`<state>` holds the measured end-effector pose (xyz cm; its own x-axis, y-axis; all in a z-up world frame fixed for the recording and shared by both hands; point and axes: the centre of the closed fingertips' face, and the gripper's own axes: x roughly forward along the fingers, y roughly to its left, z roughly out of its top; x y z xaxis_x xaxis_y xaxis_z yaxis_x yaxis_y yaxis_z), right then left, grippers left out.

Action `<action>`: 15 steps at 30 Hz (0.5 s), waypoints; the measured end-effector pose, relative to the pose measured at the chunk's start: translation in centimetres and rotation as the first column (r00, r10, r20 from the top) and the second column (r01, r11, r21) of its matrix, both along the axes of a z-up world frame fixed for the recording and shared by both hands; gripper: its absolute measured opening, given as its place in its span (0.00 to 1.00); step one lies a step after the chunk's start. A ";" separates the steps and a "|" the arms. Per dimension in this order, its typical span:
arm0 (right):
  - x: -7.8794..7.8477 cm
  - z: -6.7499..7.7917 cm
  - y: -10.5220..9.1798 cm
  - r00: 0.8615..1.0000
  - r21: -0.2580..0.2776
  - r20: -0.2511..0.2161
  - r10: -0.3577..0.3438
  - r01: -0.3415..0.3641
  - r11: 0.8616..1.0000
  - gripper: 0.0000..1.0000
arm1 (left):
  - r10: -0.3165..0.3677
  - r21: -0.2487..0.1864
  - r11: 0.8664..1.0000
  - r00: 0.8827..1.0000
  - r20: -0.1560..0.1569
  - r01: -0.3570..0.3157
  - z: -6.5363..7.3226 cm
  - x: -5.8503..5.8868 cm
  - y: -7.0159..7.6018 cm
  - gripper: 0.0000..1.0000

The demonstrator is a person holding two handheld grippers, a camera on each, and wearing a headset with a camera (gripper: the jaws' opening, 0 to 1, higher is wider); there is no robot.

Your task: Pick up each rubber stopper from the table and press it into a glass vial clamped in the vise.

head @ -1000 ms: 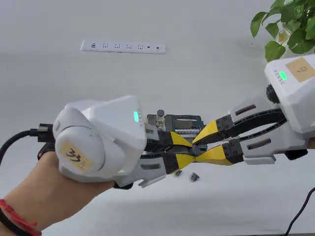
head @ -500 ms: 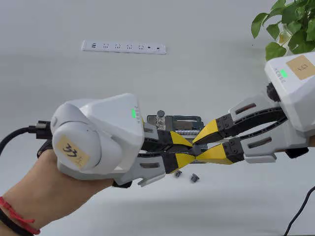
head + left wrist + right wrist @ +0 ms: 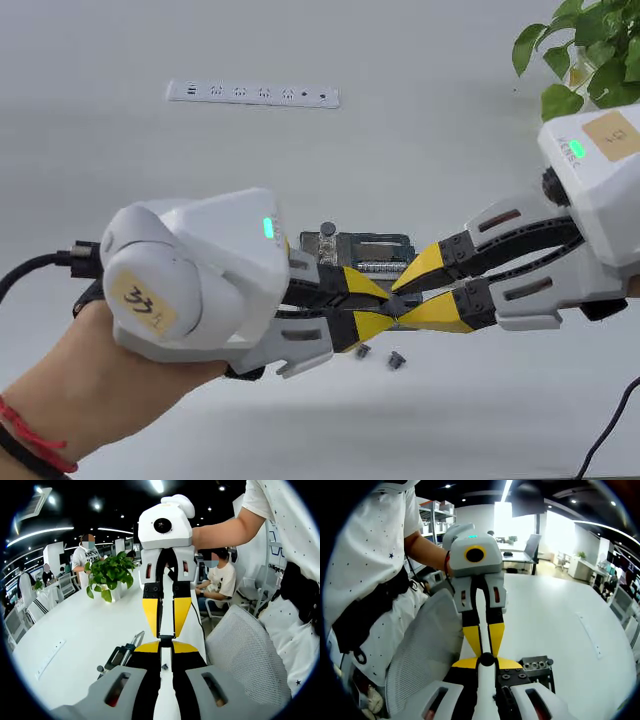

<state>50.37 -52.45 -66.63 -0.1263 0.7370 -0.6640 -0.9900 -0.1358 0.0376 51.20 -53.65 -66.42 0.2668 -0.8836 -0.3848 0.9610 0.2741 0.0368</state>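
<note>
Tips of left gripper (image 3: pixel 390 307) and right gripper (image 3: pixel 404 300) meet at near edge of vise (image 3: pixel 375 245), both pinching one stopper (image 3: pixel 486 660).

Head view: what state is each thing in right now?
left gripper: jaws closed, tip to tip with the right.
right gripper: jaws closed.
stopper: pinched where the tips meet.
vial: upright in vise, capped.
loose stoppers: lying on table.

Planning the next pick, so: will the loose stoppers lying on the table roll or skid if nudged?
They would probably shift easily: the stoppers look tiny, so likely light, on a smooth white table. Rubber may grip rather than skid. How they lie is too small to tell, so rolling stays possible.
</note>
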 end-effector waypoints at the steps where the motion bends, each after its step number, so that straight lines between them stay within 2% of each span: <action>1: 0.0 0.0 0.0 1.000 0.001 0.001 0.002 -0.002 1.000 0.08 | -0.001 0.000 1.000 1.000 0.000 0.001 0.0 0.0 0.0 0.03; 15: -0.2 0.1 0.2 1.000 -0.001 0.011 0.025 -0.025 1.000 0.07 | -0.006 -0.002 1.000 1.000 -0.009 0.006 -0.1 -0.1 0.2 0.03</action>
<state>50.21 -52.27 -66.54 -0.1374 0.7329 -0.6664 -0.9867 -0.1606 0.0267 51.10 -53.46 -66.48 0.2579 -0.8858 -0.3858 0.9629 0.2685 0.0272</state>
